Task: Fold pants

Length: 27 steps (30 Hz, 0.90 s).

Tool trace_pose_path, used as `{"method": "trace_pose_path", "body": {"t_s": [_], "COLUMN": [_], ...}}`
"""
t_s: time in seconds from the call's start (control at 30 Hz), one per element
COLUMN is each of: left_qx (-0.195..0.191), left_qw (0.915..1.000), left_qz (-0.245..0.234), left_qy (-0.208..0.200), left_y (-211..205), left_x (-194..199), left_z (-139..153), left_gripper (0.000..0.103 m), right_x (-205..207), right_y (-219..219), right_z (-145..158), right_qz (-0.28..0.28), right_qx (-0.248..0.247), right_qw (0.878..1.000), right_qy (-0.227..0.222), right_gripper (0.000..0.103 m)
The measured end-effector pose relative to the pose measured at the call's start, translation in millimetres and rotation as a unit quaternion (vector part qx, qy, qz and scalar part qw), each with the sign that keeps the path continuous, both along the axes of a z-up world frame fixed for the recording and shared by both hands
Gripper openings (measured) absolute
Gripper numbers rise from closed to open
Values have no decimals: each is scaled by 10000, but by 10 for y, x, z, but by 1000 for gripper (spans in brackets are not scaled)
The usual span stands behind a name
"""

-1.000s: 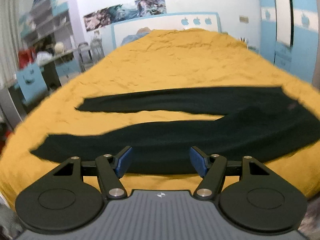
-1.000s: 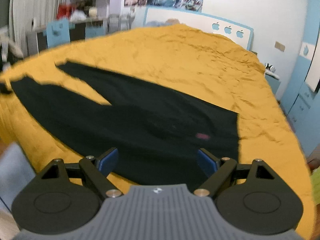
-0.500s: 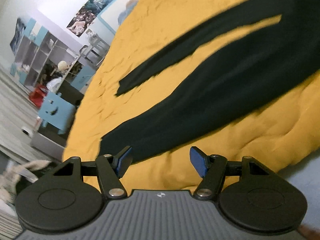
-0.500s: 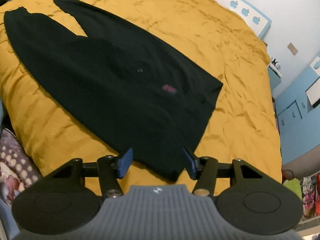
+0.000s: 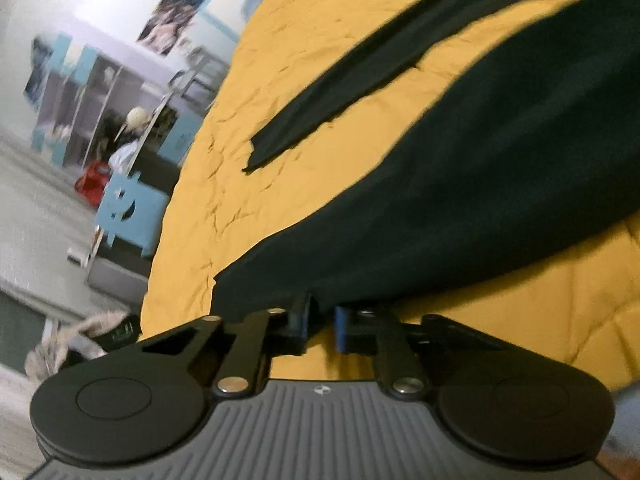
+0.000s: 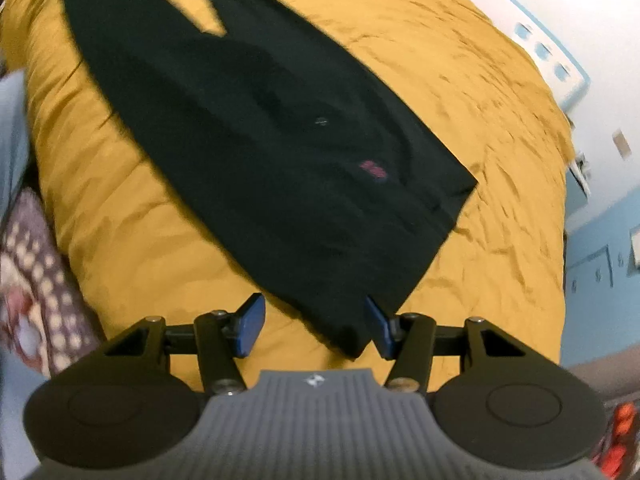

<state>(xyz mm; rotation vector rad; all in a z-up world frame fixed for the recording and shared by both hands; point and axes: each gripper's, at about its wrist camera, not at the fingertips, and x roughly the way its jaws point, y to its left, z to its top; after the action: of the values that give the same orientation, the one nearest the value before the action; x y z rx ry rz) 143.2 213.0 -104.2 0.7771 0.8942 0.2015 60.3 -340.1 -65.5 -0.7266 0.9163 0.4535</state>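
Black pants (image 6: 280, 152) lie spread flat on a yellow bedspread (image 6: 500, 128), with a small pink label near the waist. In the left wrist view the near leg (image 5: 460, 200) runs across the frame and the far leg (image 5: 360, 80) lies beyond it. My left gripper (image 5: 320, 324) is nearly closed at the hem edge of the near leg; the cloth's edge meets the blue pads, and whether they pinch it is unclear. My right gripper (image 6: 314, 328) is open, its fingers astride the near waist corner of the pants.
The bed's edge drops off at the left in the left wrist view, with a blue chair (image 5: 128, 212) and shelves (image 5: 92, 96) beyond. A dotted cloth (image 6: 32, 280) lies by the bed's near edge in the right wrist view. Blue cabinets (image 6: 600, 272) stand at right.
Both grippers came down and in toward the pants. The left jaws closed from wide open to nearly shut at the leg hem. The right gripper reached the waist corner, still open.
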Motion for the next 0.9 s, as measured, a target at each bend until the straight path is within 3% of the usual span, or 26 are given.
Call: {"method": "trace_pose_path", "body": {"t_s": [0.2,0.27,0.33,0.43,0.67,0.9], "left_qx": [-740,-862,-929,-1091,-1304,-1143], "left_qw": [9944,9922,9903,9855,9754,9723], "left_qz": [682,819,931,1189,1585,1876], "left_qy": [-310,-387,-443,-529,-809,-799], "left_y": [110,118,103,98,53,3], "left_x": [47,64,76,125,427,1058], "left_z": [280,372,432,533,843,1109], "left_gripper": [4,4,4,3,2,2], "right_x": [-40,-39,-56,-57,177,984], "right_y": [118,130,121,81,-38,-150], "right_z": [-182,-259,-307,-265,203,617], "right_qz": [790,994,1126,1074,477,-173], "right_qx": [-634,-848,-953,-779,-87,408], "right_qw": [9948,9914,9890,9907,9951,9920], "right_qy": [-126,-106,-131,-292,-857,-1181], "right_gripper": [47,37,20,0,0,0]}}
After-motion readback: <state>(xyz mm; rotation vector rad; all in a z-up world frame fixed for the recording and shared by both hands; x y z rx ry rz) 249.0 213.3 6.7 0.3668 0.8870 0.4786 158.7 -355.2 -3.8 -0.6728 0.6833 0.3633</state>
